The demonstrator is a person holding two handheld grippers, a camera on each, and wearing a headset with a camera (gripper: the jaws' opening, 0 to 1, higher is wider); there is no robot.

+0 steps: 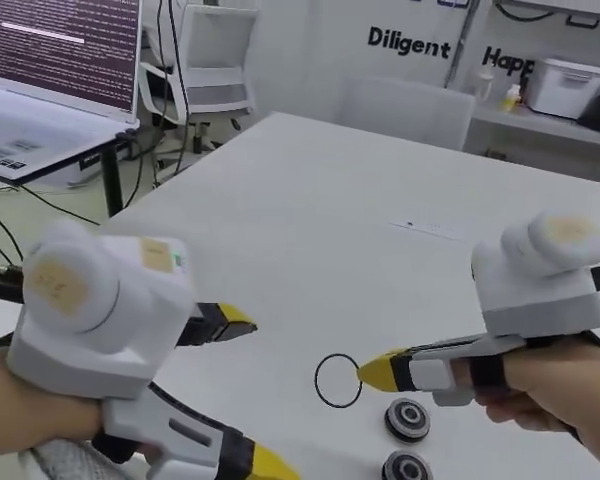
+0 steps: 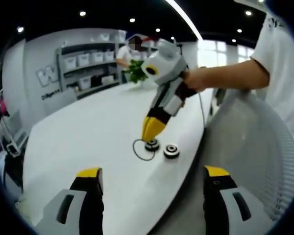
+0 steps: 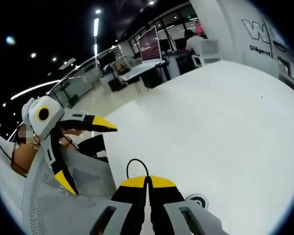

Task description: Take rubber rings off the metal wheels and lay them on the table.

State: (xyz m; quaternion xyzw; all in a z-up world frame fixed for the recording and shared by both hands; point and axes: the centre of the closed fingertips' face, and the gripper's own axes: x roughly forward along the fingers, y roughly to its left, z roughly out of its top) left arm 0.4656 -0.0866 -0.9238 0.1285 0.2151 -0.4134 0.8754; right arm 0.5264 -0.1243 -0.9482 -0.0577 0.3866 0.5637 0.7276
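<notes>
My right gripper is shut on a thin black rubber ring, which it holds by the edge just over the white table. In the right gripper view the ring loops up from the closed yellow tips. Two metal wheels with dark rims lie flat just right of the ring, near the table's front edge. My left gripper stands open and holds nothing, about a hand's width left of the ring. Its own view shows its jaws wide apart, facing the ring and both wheels.
A side desk with a lit screen stands at the far left, with white chairs behind the table. Shelves with a white box are at the back right. A mesh chair back is close by the table's front edge.
</notes>
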